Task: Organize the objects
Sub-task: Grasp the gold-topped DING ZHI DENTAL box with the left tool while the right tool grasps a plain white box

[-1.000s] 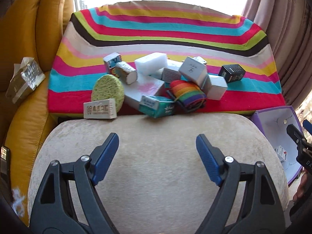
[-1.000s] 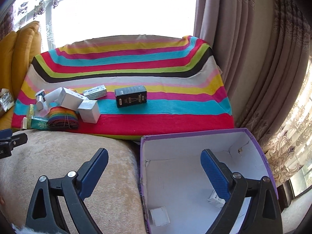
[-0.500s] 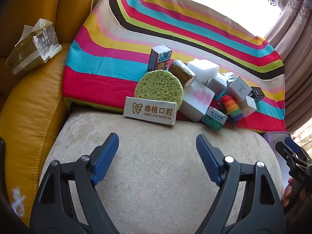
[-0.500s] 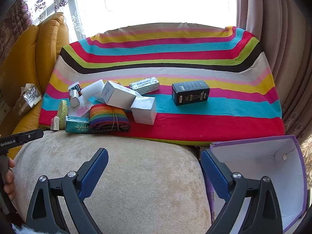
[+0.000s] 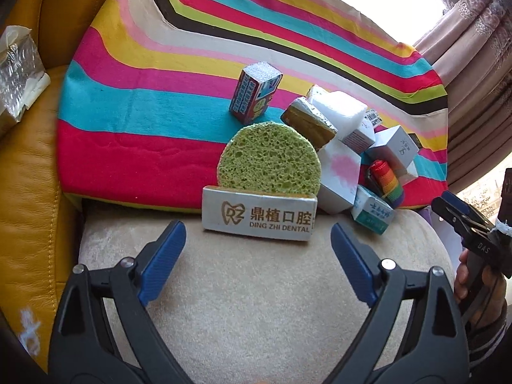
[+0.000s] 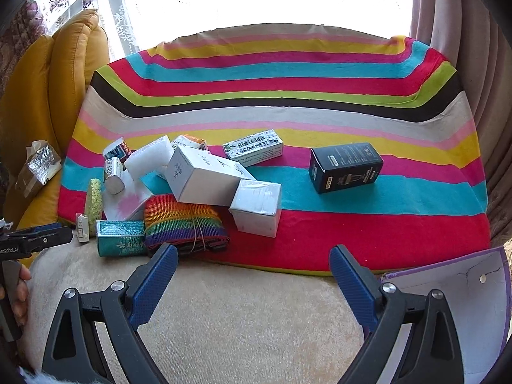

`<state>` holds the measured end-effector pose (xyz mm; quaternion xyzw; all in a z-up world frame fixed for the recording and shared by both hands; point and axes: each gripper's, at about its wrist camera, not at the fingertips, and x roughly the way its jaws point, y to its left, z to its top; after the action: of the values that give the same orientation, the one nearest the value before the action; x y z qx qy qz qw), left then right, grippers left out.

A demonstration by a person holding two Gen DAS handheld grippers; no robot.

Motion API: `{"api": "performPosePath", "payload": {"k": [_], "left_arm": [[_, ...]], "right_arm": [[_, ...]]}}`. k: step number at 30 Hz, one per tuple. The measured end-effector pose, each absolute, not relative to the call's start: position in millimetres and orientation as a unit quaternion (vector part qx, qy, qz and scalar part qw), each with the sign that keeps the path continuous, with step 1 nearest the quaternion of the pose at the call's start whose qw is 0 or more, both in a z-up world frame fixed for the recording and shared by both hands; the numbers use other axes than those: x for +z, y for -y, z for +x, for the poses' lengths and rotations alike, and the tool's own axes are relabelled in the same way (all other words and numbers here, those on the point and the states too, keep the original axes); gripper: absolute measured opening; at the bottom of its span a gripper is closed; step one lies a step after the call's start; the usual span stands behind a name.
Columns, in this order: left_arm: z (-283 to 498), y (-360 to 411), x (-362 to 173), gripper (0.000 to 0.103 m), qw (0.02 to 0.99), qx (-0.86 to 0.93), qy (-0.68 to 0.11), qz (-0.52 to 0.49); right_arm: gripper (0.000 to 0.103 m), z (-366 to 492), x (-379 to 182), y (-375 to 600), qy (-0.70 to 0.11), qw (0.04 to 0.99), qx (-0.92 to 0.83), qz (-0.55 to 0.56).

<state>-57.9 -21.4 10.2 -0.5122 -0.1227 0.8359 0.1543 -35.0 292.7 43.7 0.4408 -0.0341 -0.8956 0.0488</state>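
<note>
A pile of small boxes lies on the striped cloth [image 5: 134, 121]. My left gripper [image 5: 258, 249] is open and empty, just in front of the silver dental box [image 5: 259, 217], with the round green sponge [image 5: 268, 160] leaning behind it. My right gripper [image 6: 254, 275] is open and empty over the beige cushion [image 6: 243, 313], facing the rainbow strap roll [image 6: 184, 220], a teal box [image 6: 120, 236], a white cube box [image 6: 256, 209] and a black box [image 6: 345, 166]. The purple-edged white box [image 6: 473, 291] sits at the lower right.
A yellow leather sofa [image 5: 28, 198] with a foil-wrapped packet [image 5: 16, 73] is on the left. Curtains [image 6: 480, 32] hang on the right. The other gripper shows at the right edge of the left wrist view [image 5: 464, 220].
My left gripper has swung left and moved in close to the dental box and sponge. My right gripper has swung left, from over the purple-edged box toward the pile.
</note>
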Motion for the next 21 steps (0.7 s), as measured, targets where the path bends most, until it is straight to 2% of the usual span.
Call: {"api": "performPosePath", "payload": {"k": [10,13,14,21], "left_arm": [[-83,17,-5,0.094,0.176,0.817,0.120,-0.536],[-82,13,-4,0.084,0.176,0.819,0.107,-0.536],[-81,11,-3,0.084,0.174,0.821,0.101,-0.534],[-66,4,10,0.084,0.124,0.847,0.082,-0.510]], "right_arm": [[0.097,-62,36,-293,0.043,0.052,-0.888,0.455],[0.096,-69,32,-295,0.046,0.052,-0.886,0.459],[0.096,-71,32,-294,0.047,0.051,-0.885,0.460],[0.082,-85,20,-296,0.044,0.034,-0.877,0.477]]}}
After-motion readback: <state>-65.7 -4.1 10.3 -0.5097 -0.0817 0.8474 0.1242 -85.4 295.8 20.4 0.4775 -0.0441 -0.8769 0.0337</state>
